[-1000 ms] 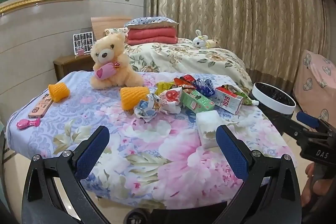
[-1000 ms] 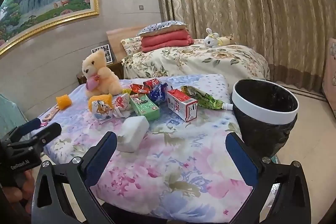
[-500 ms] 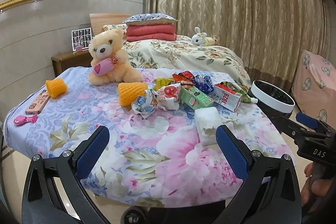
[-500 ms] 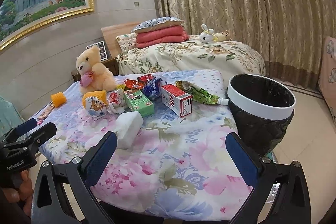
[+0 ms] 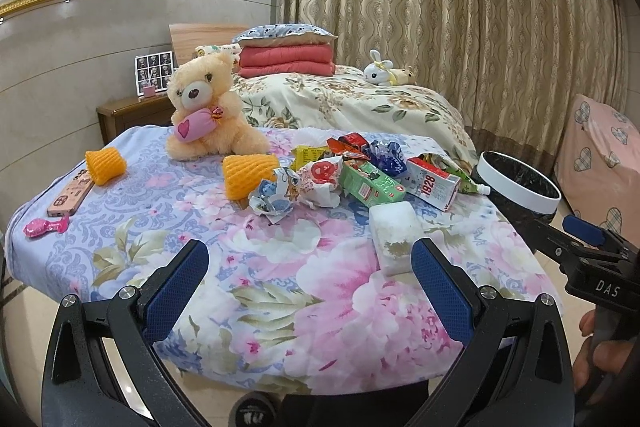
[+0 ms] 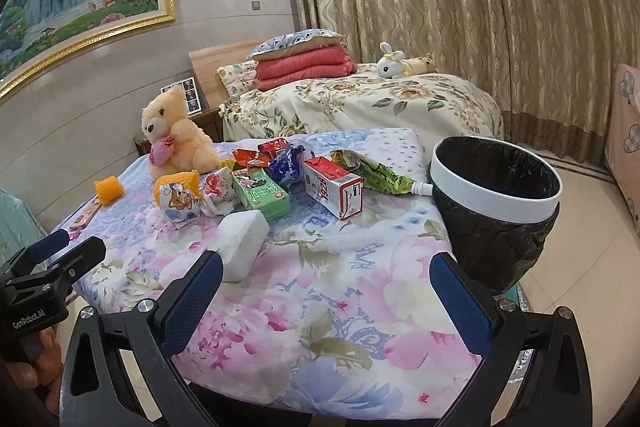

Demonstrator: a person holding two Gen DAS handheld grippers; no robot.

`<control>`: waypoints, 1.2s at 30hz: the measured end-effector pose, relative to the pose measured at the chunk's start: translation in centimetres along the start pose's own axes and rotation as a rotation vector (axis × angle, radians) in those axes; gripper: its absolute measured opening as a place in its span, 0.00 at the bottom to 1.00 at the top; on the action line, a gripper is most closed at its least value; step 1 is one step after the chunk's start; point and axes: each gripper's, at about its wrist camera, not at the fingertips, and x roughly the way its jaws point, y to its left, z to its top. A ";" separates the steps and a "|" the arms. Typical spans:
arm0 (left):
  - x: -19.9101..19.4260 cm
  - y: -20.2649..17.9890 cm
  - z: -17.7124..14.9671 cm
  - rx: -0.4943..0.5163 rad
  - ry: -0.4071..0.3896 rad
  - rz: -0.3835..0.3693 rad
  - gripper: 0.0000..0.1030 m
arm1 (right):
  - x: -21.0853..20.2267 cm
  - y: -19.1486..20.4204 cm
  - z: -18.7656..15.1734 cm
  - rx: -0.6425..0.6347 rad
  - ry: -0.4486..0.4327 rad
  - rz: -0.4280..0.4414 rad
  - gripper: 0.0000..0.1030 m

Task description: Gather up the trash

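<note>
Both tools, left tool (image 5: 308,279) & right tool (image 6: 326,289), jaws apart, empty, w/ white foam block (image 6: 242,243) just ahead near bench (image 6: 360,327) front edge.

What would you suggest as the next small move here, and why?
Probably ease the left gripper forward toward the white foam block. Both grippers are open and empty, the block is the nearest piece of trash on the table, and the lined bin stands open at the table's right edge.

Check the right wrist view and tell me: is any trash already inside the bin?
No. The bin shows only its black liner inside, while the red milk carton and green box lie on the table.
</note>
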 end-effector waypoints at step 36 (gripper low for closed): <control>0.2 0.0 -0.2 0.000 0.006 -0.009 1.00 | 0.0 0.6 0.2 0.005 0.004 0.015 1.00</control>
